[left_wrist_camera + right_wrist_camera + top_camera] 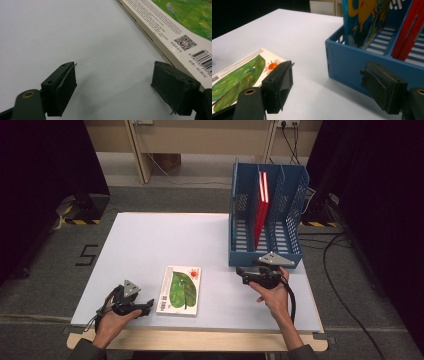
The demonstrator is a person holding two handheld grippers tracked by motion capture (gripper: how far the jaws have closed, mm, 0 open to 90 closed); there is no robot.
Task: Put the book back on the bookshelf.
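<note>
We approach the flat green-leaf picture book (180,290) with both the left gripper (113,87) and the right gripper (329,87) open and empty; we should pinch its long edge squarely, then slot it into the blue mesh file rack (240,220).

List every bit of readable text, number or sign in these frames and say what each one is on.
"5": black mark on the floor left of the table.
"42.80": price beside the barcode on the green book; digits under the bars partly cut off.
QR code and small print lines on that cover: too small to read.
Books in the blue rack: no legible lettering.
</note>
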